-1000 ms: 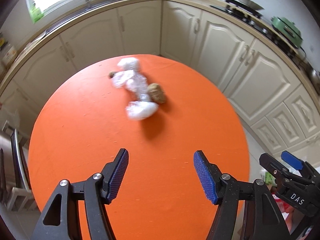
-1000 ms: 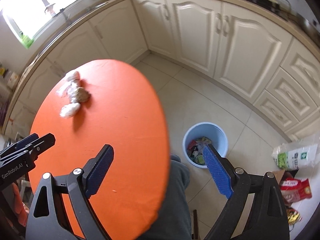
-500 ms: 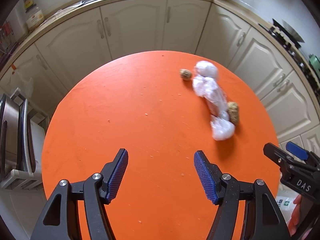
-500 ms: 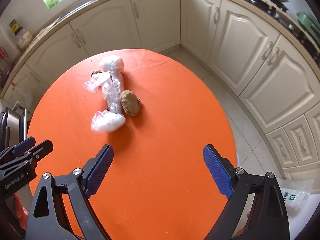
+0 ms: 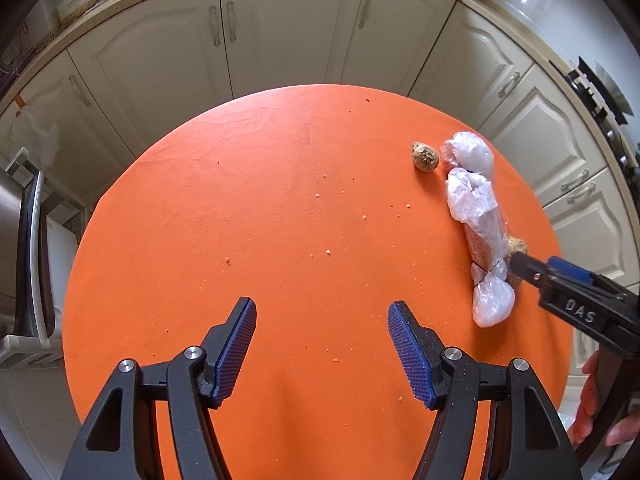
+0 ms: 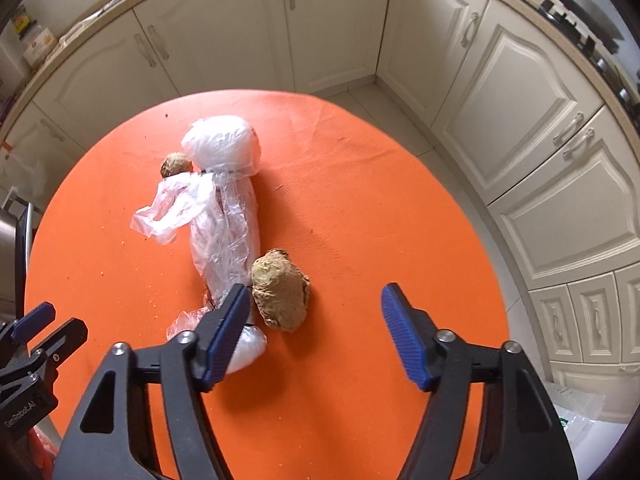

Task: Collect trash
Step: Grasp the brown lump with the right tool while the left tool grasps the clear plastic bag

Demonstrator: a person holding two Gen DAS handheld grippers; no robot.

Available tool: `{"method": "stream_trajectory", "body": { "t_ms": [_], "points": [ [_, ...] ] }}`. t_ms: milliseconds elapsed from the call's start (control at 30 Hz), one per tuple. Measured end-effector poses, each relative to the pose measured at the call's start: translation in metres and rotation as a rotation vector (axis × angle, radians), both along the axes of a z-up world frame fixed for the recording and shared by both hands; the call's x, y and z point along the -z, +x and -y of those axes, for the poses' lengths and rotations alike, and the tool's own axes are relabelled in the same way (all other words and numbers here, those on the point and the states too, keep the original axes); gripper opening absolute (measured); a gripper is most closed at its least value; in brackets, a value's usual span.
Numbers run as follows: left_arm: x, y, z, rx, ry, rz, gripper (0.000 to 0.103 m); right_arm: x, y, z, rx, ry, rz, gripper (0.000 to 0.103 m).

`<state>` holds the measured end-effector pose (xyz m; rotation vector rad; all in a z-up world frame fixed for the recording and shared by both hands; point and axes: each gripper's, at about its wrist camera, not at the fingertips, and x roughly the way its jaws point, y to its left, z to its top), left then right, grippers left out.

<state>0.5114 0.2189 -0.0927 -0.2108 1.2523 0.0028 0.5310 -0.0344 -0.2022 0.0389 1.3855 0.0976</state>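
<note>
On the round orange table [image 5: 280, 200] lies a long bundle of crumpled clear plastic wrap [image 6: 224, 216], also seen in the left wrist view [image 5: 476, 208]. A big brown lump [image 6: 280, 296] rests against its near end. A small brown lump [image 6: 175, 164] sits at its far end. My right gripper [image 6: 316, 300] hovers over the big lump with its jaws closing; the lump lies between them, near the left finger, and the pads are not pressing on it. My left gripper [image 5: 322, 308] is open above bare tabletop with nothing between its fingers.
Cream cabinets [image 5: 280, 36] curve around the far side, with a stove [image 5: 596, 84] at the right. Crumbs dot the cloth. A metal rack [image 5: 28, 240] stands left of the table. A person's hand [image 5: 592, 420] holds the right gripper's handle. A plastic bag [image 6: 580, 404] lies on the floor.
The right gripper swung from above the floor bin to over the table, came down close to the big lump, and its jaws narrowed. The left gripper slid leftward, its opening unchanged.
</note>
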Motion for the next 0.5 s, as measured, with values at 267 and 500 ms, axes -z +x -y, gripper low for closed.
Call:
{"method": "stream_trajectory", "body": {
  "t_ms": [267, 500],
  "points": [
    [0.002, -0.002, 0.015, 0.013, -0.018, -0.012, 0.064, 0.006, -0.002, -0.004, -0.033, 0.099, -0.026, 0.027],
    [-0.006, -0.002, 0.043, 0.068, -0.046, -0.015, 0.065, -0.002, -0.025, 0.021, -0.013, 0.134, -0.012, 0.027]
  ]
}}
